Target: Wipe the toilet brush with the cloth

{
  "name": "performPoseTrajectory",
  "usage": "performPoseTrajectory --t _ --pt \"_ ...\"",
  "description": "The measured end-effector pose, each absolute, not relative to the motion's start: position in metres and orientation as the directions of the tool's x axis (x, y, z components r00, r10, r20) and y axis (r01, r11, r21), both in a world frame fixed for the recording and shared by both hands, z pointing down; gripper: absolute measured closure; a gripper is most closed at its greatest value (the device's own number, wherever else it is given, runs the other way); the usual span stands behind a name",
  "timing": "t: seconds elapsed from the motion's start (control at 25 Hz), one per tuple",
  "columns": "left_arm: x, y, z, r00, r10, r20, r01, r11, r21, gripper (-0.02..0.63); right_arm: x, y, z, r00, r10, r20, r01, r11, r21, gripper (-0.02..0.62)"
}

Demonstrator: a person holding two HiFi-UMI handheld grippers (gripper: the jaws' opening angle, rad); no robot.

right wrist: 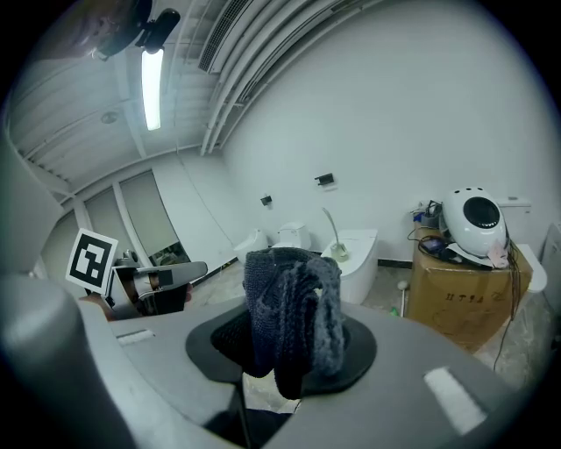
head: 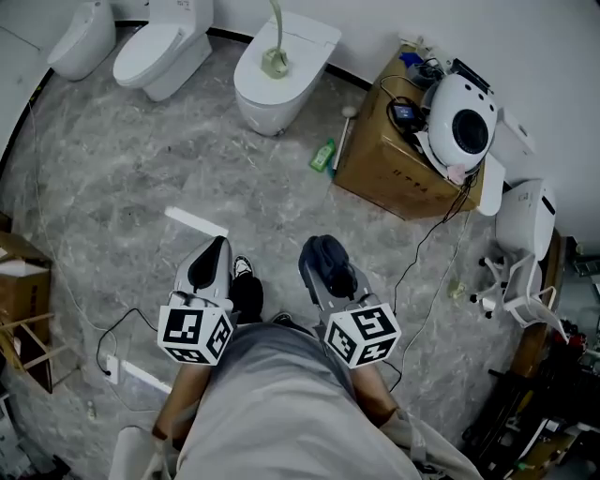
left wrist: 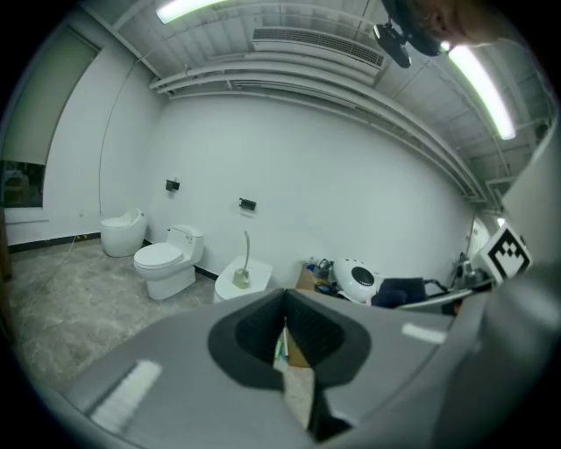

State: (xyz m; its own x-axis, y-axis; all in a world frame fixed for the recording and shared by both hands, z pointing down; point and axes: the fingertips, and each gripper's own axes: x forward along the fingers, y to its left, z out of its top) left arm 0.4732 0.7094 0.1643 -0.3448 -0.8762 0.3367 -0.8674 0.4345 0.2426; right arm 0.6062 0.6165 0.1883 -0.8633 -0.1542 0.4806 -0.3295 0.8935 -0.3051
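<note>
Right gripper [head: 326, 265] pinches a dark blue knitted cloth [right wrist: 294, 316]; left gripper [head: 212, 261] is pressed together, empty. Well ahead, a pale toilet brush [head: 277, 28] stands in its holder [head: 275, 64] on a white toilet [head: 305, 47].

Dk cloth [right wrist: 294, 320] bunched; brush [head: 276, 54] upright on toilet [head: 305, 42]

three white toilets [head: 155, 56] stand along the wall [head: 469, 28] on the marbled floor [head: 112, 169]; a green bottle [head: 322, 155] sits just beside a cardboard box [head: 389, 164].
</note>
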Motion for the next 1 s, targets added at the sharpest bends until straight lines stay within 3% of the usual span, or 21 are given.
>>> performPoseTrajectory --t 0.52,1.0 --pt "0.329 0.676 0.139 -0.343 -0.899 0.272 -0.887 0.405 0.223 0.606 0.453 0.582 0.178 -0.853 -0.142 0.502 -0.296 0.924 -0.241 0.5" --pt "0.276 0.646 0.146 -0.309 -0.913 0.267 -0.889 0.378 0.26 0.606 0.395 0.559 0.185 -0.873 -0.059 0.484 -0.239 0.917 -0.318 0.499"
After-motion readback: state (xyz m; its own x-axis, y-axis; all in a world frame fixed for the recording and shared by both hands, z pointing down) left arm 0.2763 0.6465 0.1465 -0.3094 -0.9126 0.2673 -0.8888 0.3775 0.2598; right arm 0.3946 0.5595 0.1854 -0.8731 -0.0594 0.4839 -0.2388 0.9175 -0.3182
